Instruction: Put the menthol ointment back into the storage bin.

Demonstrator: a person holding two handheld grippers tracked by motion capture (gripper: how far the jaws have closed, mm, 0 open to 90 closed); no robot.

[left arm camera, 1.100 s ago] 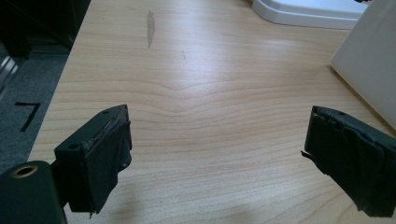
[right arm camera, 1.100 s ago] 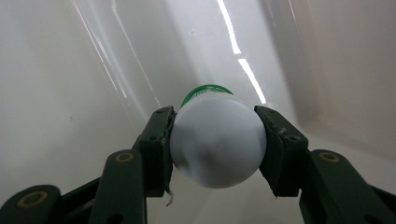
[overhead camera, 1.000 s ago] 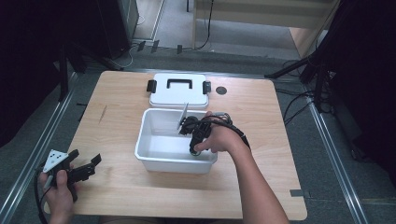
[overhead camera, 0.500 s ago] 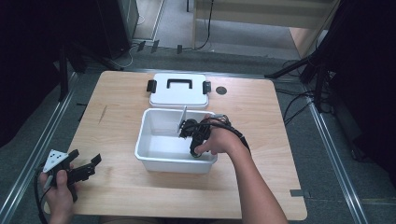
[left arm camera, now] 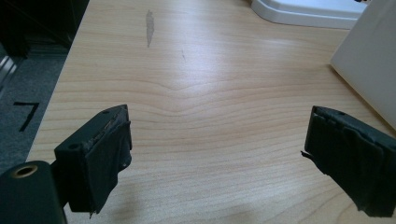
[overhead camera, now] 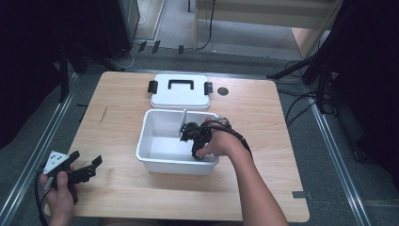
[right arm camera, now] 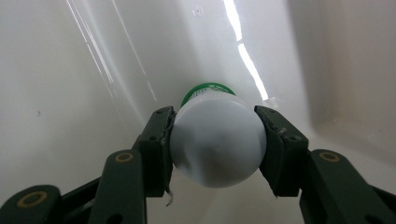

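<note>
A white bottle with a green cap sits between the jaws of my right gripper, which is shut on it, cap pointing away from the camera toward the wall of the white bin. In the high view my right gripper reaches down inside the white bin at mid-table. My left gripper hovers low over the wooden table near its front left corner, jaws wide open with nothing between them. The left gripper view has its fingers spread over bare wood.
The bin's white lid with a black handle lies on the table behind the bin. A small dark round mark is to the lid's right. In the left gripper view the bin's side stands at the right.
My right hand has shifted slightly inside the bin. The left gripper has stayed in place.
</note>
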